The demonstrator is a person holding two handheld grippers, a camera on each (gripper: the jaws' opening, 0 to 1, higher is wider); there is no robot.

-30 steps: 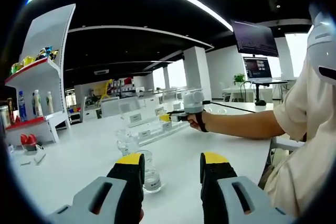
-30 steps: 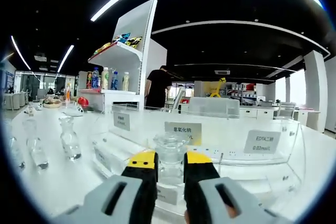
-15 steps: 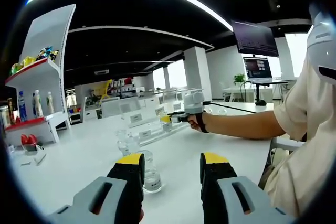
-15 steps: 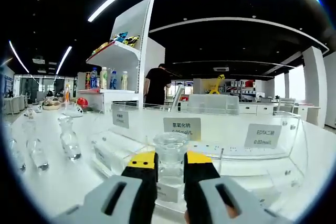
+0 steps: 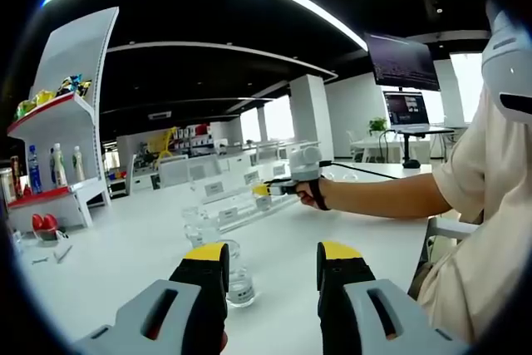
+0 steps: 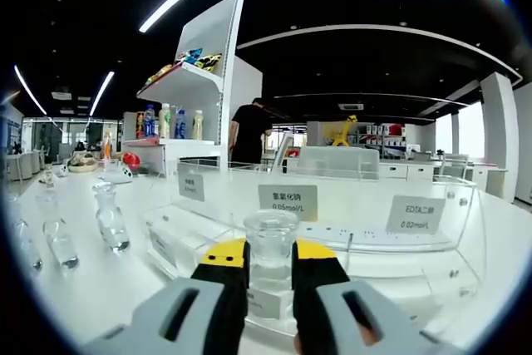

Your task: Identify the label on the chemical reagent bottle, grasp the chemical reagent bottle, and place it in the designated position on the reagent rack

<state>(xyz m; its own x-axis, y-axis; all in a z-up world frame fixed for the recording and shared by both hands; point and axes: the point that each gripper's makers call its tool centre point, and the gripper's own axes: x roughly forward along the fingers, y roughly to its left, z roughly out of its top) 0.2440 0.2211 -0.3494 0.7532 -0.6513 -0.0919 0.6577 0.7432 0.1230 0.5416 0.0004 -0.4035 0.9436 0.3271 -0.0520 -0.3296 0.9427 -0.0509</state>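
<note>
White tabletop (image 5: 125, 247) carries a clear acrylic rack (image 6: 432, 247). Right gripper (image 6: 269, 262), level at the rack's front, clamps a clear glass bottle (image 6: 270, 243). Left gripper (image 5: 272, 262) hovers with jaws apart, empty, beside another bottle (image 5: 239, 276).

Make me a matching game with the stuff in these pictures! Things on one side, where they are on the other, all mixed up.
Things:
1. reagent bottle
2. clear rack
3. left gripper
4. laptop

Places or states:
A. open, holding nothing
B. on a far desk
C. between the right gripper's jaws
D. on the white table, with label cards

Pairs: 1-C, 2-D, 3-A, 4-B
</note>
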